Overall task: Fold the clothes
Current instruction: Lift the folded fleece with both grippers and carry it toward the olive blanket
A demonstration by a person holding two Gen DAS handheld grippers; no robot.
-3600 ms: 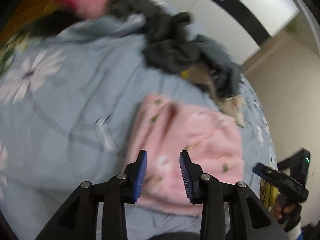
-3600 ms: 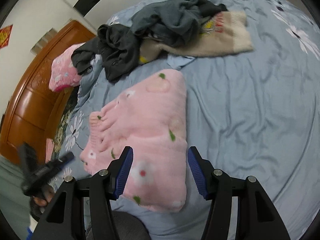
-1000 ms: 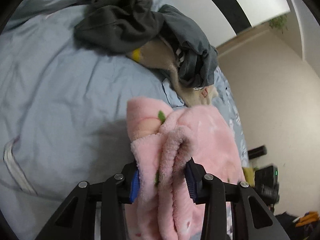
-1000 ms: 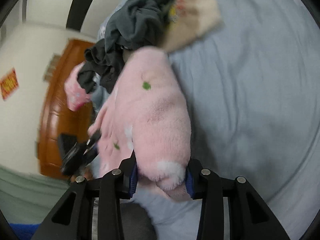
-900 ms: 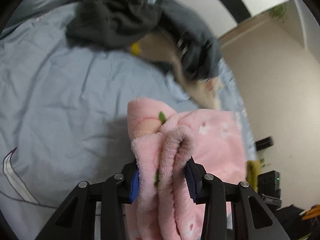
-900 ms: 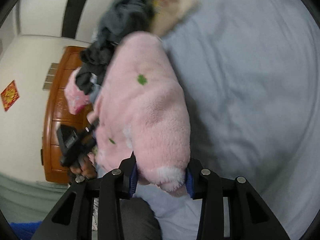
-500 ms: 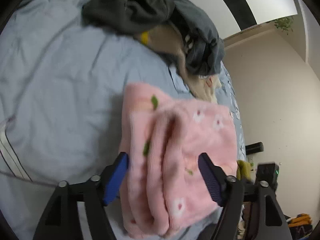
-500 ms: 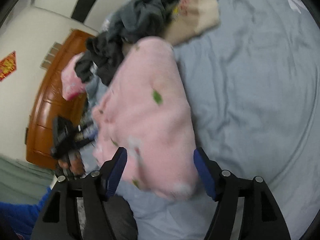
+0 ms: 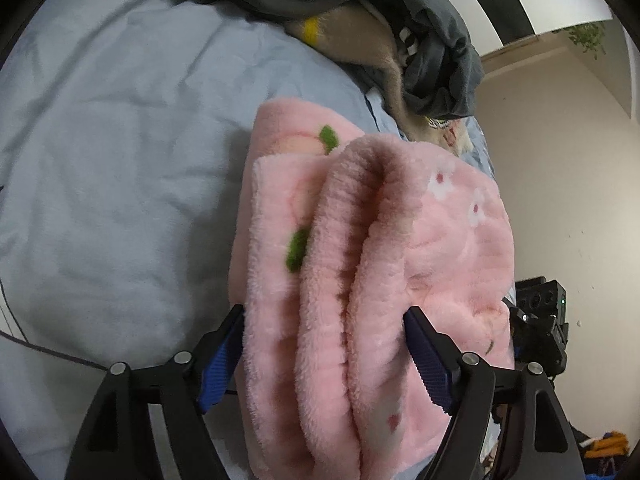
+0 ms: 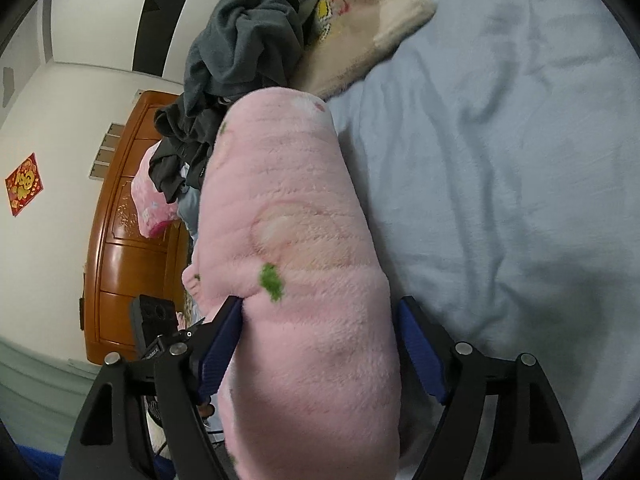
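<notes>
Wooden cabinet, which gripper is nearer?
Left. Left gripper is at the pink garment's end beside the wooden cabinet; right gripper at its far end. Both jaws have just been opening, garment between them.

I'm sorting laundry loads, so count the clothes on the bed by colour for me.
Pink: 2, the folded pink fleece garment and a pink piece by the headboard.
Dark grey: 2, a grey garment and a darker charcoal garment; the heap may hide more.
Beige: 1, a beige fleece garment.
Total: 5.
</notes>
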